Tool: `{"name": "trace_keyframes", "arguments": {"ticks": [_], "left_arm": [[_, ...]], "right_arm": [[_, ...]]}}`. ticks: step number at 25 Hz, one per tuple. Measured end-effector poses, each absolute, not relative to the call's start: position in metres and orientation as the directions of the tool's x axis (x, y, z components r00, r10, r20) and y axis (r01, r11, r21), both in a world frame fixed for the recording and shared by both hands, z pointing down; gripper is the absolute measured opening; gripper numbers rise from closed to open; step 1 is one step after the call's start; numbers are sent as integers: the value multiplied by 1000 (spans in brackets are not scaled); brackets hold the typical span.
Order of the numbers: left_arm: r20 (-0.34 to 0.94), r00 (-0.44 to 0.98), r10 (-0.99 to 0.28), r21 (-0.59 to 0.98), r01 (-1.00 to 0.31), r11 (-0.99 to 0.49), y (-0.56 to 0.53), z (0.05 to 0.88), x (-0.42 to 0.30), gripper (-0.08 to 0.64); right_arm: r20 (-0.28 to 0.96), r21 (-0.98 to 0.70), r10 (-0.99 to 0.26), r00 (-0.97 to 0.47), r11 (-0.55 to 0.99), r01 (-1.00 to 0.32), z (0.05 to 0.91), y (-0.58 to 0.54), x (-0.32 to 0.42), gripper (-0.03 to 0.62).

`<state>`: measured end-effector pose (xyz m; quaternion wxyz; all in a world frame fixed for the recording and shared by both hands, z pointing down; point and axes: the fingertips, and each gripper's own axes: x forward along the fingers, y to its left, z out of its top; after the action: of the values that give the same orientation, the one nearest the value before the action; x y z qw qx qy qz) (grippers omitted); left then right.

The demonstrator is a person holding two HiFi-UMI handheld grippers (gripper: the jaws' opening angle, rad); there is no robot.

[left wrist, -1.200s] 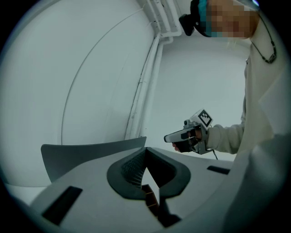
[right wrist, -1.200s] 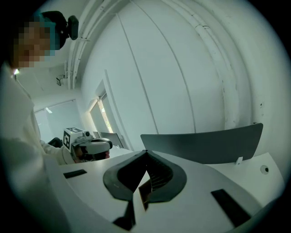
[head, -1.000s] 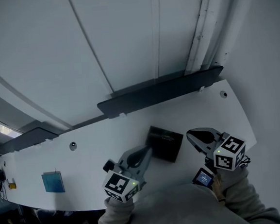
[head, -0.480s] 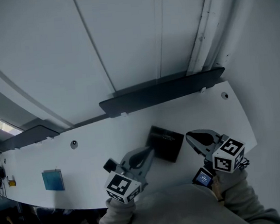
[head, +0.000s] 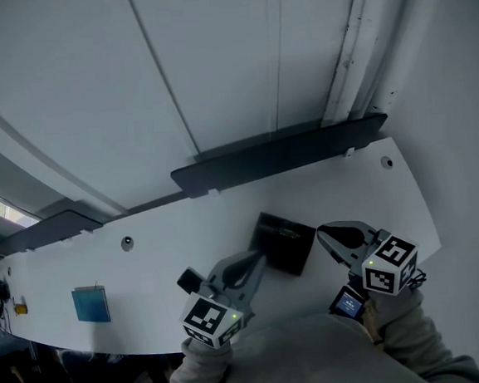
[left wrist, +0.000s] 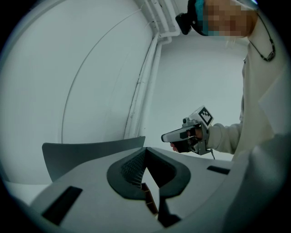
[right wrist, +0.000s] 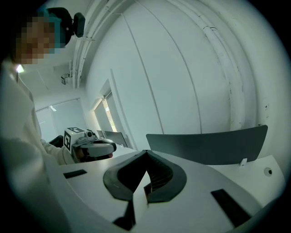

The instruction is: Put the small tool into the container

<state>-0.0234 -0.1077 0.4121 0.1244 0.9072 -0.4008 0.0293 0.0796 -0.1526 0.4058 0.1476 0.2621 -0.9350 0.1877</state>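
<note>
White desk (head: 162,260) set against a pale wall, with a long dark panel (head: 278,154) standing along its back edge. Black container (head: 284,243) right of centre. Left tool (head: 260,260) lies low, its tip at the container's near-left edge; contact can't be judged. Right tool (head: 320,232) is just beside the container's right side, tip drawn to a point. Small lit screen (head: 348,304) below the right tool. Blue square (head: 91,304) far left, well apart. Grey sleeves at the bottom.
</note>
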Motion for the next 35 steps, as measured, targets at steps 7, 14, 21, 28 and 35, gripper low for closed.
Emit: {"name": "trace_keyframes", "arguments": {"ticks": [7, 14, 21, 28, 35], "left_arm": [[158, 679, -717, 202, -733, -650, -107, 414, -24, 3], [159, 681, -714, 202, -731, -652, -105, 414, -22, 3], [160, 679, -716, 199, -733, -651, -104, 414, -23, 3], [164, 686, -709, 204, -726, -656, -101, 418, -17, 3], [159, 682, -714, 205, -730, -652, -104, 416, -20, 3]], "right_arm": [[380, -277, -426, -821, 794, -541, 408, -152, 79, 21], [390, -276, -419, -820, 796, -538, 410, -151, 79, 21], [390, -274, -417, -821, 798, -536, 410, -151, 78, 21], [394, -268, -414, -820, 802, -534, 413, -150, 78, 21], [398, -264, -411, -820, 805, -532, 412, -150, 77, 21]]}}
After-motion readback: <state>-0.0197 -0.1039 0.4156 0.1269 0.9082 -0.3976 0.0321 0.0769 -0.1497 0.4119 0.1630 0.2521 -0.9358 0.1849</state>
